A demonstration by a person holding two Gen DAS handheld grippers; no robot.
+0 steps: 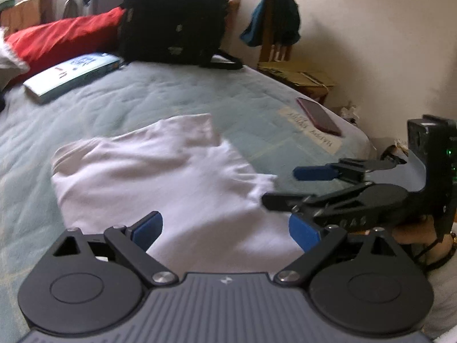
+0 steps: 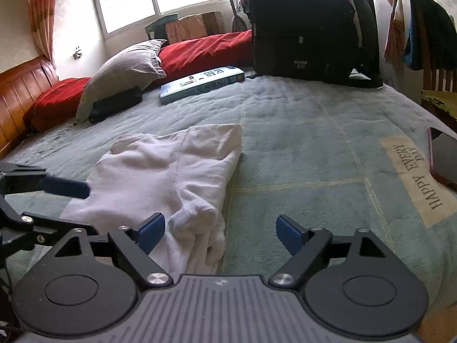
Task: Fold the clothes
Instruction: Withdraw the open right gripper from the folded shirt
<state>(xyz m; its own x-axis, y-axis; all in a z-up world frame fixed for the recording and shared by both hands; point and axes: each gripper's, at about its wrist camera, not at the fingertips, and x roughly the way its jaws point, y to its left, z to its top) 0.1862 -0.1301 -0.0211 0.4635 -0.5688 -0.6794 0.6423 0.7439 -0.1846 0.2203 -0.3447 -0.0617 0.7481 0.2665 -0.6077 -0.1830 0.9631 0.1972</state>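
White cotton, a folded garment [image 2: 171,177] is seen lying on the pale green quilted bed [image 2: 300,131], near its front edge, creased and bunched at the near corner. "HAPPY EVERY DAY" can be read on a cream label [image 2: 411,180] sewn into the bedcover, beside a dark phone [image 2: 445,157]. Print on a blue-and-white book [image 2: 200,84] and a small tag on the black backpack [image 2: 300,28] are too blurred to be read. The right gripper [image 2: 220,230] is held low, angled down over the garment's near right edge, its blue fingers [image 2: 151,228] spread wide with nothing pinched. The left gripper [image 1: 225,228] is likewise tilted down over the cloth, fingers spread and empty. Part of a hand [image 1: 422,234] is glimpsed behind the right gripper.
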